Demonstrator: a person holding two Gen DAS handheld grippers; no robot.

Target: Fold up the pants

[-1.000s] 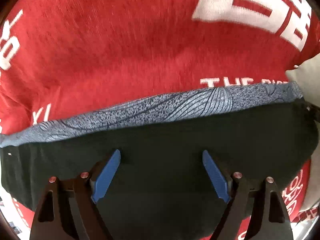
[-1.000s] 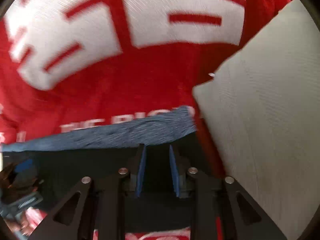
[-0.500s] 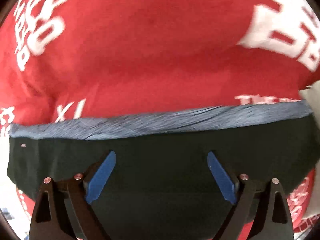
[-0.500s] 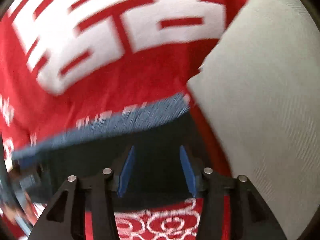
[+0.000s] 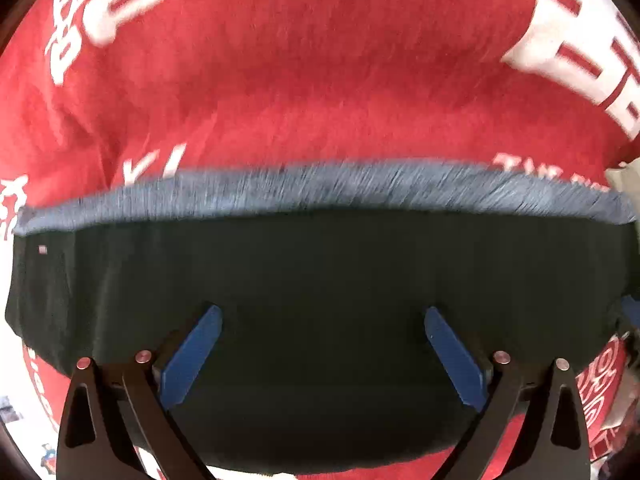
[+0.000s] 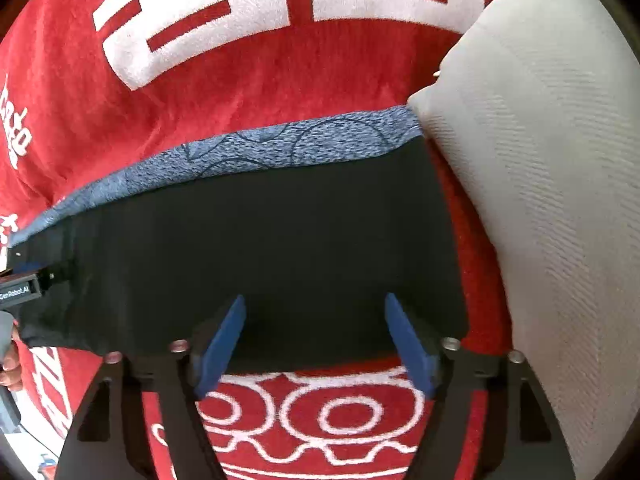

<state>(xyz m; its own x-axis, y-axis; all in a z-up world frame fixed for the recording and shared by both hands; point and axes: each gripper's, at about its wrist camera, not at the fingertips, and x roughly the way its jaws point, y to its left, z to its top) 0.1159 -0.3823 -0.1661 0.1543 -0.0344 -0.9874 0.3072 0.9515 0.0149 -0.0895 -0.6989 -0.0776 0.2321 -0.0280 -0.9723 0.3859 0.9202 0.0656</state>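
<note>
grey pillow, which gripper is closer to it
Right. The right gripper hovers over the pants' end beside the grey pillow; the left gripper hovers mid-pants, the pillow only at the frame edge.

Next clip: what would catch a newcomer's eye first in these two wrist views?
The bright red blanket with big white lettering fills both views. On it lies a folded black pair of pants with a blue-grey patterned waistband along its far edge. A pale grey pillow sits at the right, touching the waistband's corner.
</note>
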